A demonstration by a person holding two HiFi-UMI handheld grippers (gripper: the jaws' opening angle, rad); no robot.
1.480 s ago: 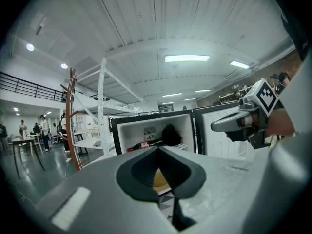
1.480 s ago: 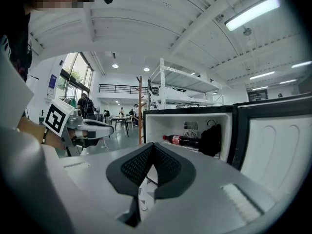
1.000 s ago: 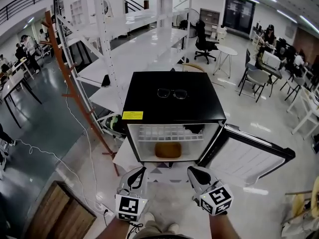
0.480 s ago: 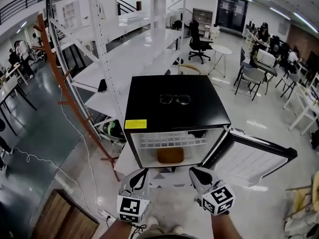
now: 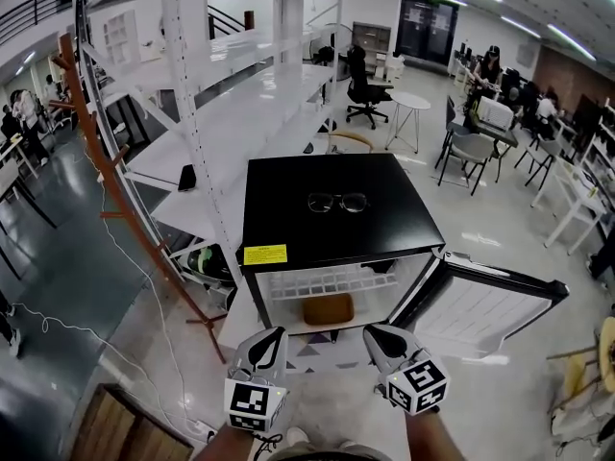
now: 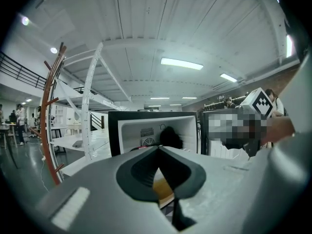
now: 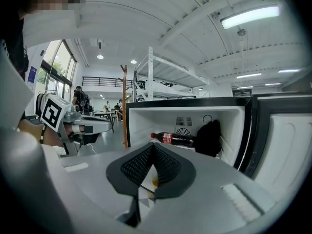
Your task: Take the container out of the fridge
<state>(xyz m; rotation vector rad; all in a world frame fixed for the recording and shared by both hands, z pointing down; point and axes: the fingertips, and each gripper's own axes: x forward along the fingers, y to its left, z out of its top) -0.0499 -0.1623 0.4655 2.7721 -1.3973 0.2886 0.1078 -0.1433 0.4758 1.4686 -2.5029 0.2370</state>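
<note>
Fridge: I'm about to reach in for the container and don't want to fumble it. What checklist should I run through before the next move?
1. Fridge door open, swung out to the right: ok.
2. Container in view, below the wire shelf: ok.
3. Nothing seen in front of the container; bottle and black bag sit higher up: ok.
4. Left gripper jaws apart for a grasp: not ok, together and empty.
5. Right gripper jaws apart: not ok, together and empty.
6. Container closed or lidded: cannot tell.
</note>
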